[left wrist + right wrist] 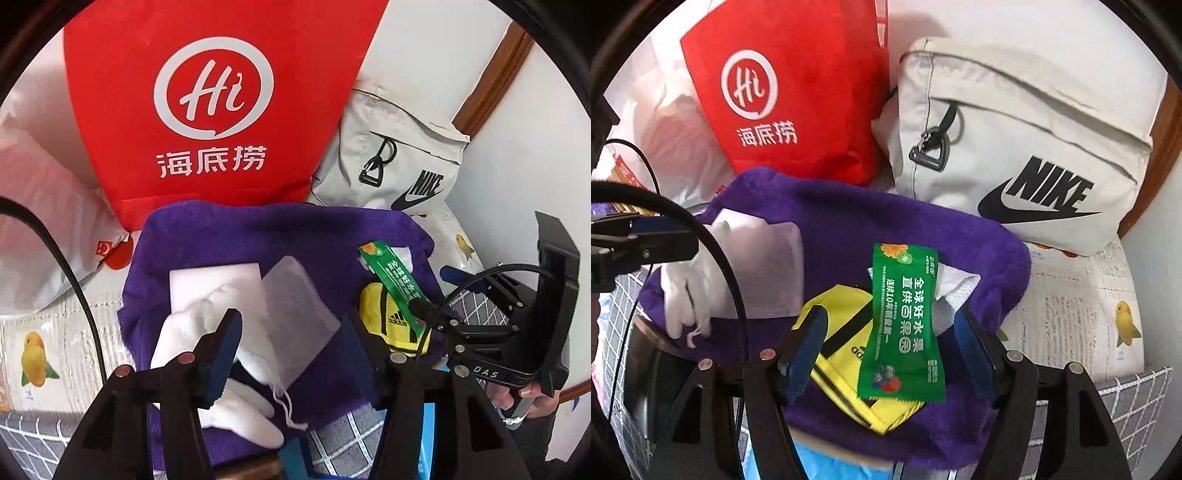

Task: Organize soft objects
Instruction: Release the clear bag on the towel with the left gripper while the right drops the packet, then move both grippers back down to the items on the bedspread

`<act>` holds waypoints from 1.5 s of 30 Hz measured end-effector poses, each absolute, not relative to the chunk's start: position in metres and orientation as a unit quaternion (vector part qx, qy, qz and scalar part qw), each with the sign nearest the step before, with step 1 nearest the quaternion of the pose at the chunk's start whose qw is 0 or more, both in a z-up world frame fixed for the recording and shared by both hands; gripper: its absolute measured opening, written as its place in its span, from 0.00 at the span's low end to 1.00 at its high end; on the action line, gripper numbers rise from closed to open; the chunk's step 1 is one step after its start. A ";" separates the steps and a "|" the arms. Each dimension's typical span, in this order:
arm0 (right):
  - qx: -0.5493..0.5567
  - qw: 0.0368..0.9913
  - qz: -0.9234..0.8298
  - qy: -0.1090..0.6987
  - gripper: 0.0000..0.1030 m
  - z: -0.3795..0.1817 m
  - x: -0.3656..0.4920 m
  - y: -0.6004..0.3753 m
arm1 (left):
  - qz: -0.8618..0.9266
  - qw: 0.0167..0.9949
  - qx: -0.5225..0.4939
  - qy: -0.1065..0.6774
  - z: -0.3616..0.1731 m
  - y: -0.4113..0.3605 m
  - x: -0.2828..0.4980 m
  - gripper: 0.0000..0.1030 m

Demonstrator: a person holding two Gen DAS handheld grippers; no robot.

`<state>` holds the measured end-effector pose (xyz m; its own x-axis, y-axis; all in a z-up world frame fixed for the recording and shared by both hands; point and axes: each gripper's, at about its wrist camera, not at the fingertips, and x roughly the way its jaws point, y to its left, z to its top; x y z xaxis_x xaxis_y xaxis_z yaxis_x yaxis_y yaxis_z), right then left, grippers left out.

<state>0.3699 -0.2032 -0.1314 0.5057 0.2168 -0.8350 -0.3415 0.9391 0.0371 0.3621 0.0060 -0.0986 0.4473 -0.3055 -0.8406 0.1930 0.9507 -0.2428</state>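
A purple towel (258,236) (849,221) lies spread with soft items on it. In the left wrist view a white glove (177,336), a grey drawstring pouch (295,317) and a white pad (210,284) lie between and ahead of my open left gripper (291,347). In the right wrist view a green sachet (905,325) lies on a yellow Adidas item (842,354), between the open fingers of my right gripper (890,350). The right gripper (443,291) also shows at the right in the left wrist view.
A red bag (214,103) (798,92) and a grey Nike bag (399,166) (1027,147) stand behind the towel. A white plastic bag (40,206) lies at the left. A bird-print cloth (1082,317) covers the surface. A blue box (827,461) sits under the towel.
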 end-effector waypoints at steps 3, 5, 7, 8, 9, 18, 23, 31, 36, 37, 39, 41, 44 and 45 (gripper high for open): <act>-0.067 0.871 0.162 0.459 0.68 -0.117 0.357 -0.204 | -0.145 0.850 -0.056 0.503 -0.093 0.007 0.351 0.53; -0.064 0.876 0.164 0.450 0.68 -0.106 0.344 -0.204 | -0.145 0.851 -0.053 0.502 -0.088 0.007 0.342 0.53; -0.060 0.879 0.165 0.442 0.68 -0.096 0.334 -0.205 | -0.143 0.854 -0.049 0.498 -0.082 0.007 0.331 0.53; -0.058 0.882 0.166 0.437 0.68 -0.091 0.327 -0.206 | -0.143 0.855 -0.046 0.496 -0.079 0.007 0.325 0.55; -0.056 0.884 0.168 0.432 0.68 -0.084 0.319 -0.207 | -0.143 0.856 -0.044 0.494 -0.077 0.007 0.318 0.56; -0.054 0.897 0.175 0.402 0.68 -0.050 0.265 -0.208 | -0.135 0.865 -0.044 0.481 -0.064 0.015 0.252 0.58; -0.055 0.898 0.183 0.396 0.68 -0.049 0.221 -0.208 | -0.137 0.866 -0.035 0.480 -0.070 0.011 0.208 0.59; -0.033 0.886 0.198 0.418 0.68 -0.079 0.147 -0.212 | -0.136 0.859 -0.065 0.490 -0.090 0.018 0.144 0.59; -0.024 0.869 0.224 0.440 0.56 -0.107 0.104 -0.210 | -0.127 0.855 -0.082 0.495 -0.101 0.026 0.118 0.59; -0.021 0.865 0.230 0.446 0.52 -0.112 0.100 -0.209 | -0.125 0.855 -0.086 0.497 -0.102 0.027 0.114 0.59; -0.021 0.853 0.242 0.462 0.46 -0.126 0.090 -0.206 | -0.122 0.854 -0.092 0.497 -0.105 0.028 0.109 0.59; -0.025 0.848 0.245 0.470 0.42 -0.137 0.084 -0.203 | -0.121 0.854 -0.095 0.497 -0.107 0.027 0.103 0.59; -0.030 0.837 0.248 0.487 0.37 -0.155 0.080 -0.198 | -0.128 0.853 -0.102 0.496 -0.109 0.023 0.099 0.59; -0.030 0.835 0.246 0.492 0.37 -0.161 0.079 -0.198 | -0.130 0.852 -0.101 0.497 -0.109 0.021 0.097 0.59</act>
<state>0.0792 -0.1980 -0.1609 0.3958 0.3806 -0.8358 -0.4406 0.8772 0.1909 0.0971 0.0213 -0.1092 0.4727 -0.3217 -0.8204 0.1210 0.9459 -0.3012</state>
